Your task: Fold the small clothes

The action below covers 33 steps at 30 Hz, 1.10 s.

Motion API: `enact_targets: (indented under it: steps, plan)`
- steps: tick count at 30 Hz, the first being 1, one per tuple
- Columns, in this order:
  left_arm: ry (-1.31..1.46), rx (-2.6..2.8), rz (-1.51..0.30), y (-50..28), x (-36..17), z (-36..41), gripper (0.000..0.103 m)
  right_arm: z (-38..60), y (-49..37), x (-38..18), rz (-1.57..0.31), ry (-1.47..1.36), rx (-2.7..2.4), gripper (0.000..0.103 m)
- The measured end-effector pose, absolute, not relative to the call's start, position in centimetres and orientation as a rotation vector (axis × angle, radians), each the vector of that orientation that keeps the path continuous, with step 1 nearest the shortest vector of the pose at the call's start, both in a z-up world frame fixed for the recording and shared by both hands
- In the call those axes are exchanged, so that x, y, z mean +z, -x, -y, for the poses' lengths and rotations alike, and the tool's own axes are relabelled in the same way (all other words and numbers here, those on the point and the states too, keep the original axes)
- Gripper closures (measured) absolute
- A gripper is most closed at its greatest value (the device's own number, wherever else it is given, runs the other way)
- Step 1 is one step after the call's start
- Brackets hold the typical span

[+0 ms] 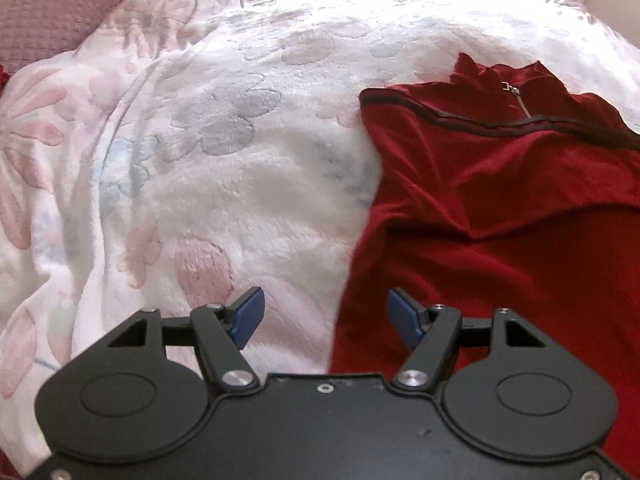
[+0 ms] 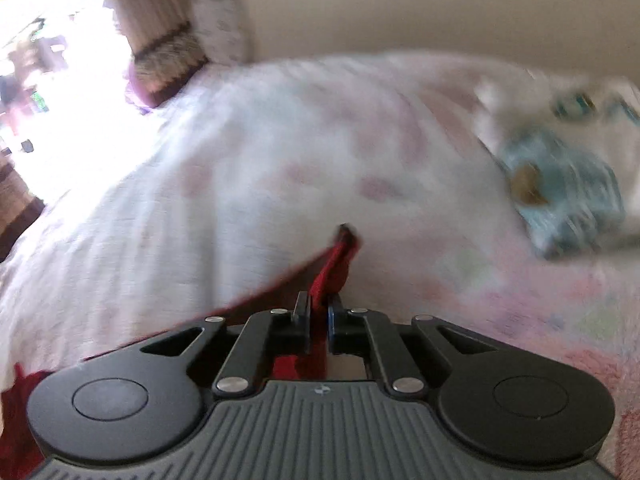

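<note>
L gripper (image 1: 325,314) wide open, nothing in it, over the top's (image 1: 500,200) left edge w/ blanket (image 1: 208,184) beside. Red top lies on blanket, collar and zip (image 1: 520,100) at far end. R gripper (image 2: 319,310) pinched narrow on a bunch of top fabric (image 2: 336,268); R view blurred.

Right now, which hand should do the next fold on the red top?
Probably the right. The right gripper is already shut on the red top, pinching a bit of it. The left gripper is open, holding nothing, over the top's edge on the blanket.
</note>
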<state>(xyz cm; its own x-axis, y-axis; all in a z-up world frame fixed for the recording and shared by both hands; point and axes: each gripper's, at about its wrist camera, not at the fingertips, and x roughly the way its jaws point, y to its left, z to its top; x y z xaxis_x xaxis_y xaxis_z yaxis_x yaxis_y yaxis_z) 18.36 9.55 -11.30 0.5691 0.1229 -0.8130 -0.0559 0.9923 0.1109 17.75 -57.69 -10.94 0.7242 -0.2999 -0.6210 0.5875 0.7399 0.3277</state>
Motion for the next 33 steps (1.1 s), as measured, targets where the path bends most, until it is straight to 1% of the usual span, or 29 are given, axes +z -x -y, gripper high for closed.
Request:
enact_targets:
  steps: [5,8,11,13,19,24,33]
  plan:
    - [-0.041,0.118,-0.945,-20.7,-11.5,-12.3,0.033,50.9,-19.6,-8.6,-0.554,-0.482,-0.388,0.095]
    - [0.004,0.076,-0.915,-21.5,-11.3,-13.8,0.033,47.0,-21.4,-8.2,-0.546,-0.517,-0.304,0.095]
    - [0.057,0.044,-0.888,-21.5,-11.3,-15.0,0.033,42.4,-23.7,-8.1,-0.559,-0.505,-0.24,0.095]
    - [0.08,0.047,-0.911,-21.7,-11.6,-15.5,0.033,39.6,-24.9,-8.3,-0.576,-0.505,-0.205,0.095]
    - [0.076,0.02,-0.918,-21.7,-12.3,-16.8,0.033,31.5,-28.2,-8.4,-0.625,-0.472,-0.09,0.095]
    - [0.13,0.029,-0.94,-21.9,-12.6,-18.3,0.033,24.3,-29.3,-9.0,-0.674,-0.443,0.018,0.095]
    - [0.171,0.029,-0.916,-21.4,-11.6,-19.7,0.033,12.9,-30.9,-10.0,-0.737,-0.361,0.195,0.095]
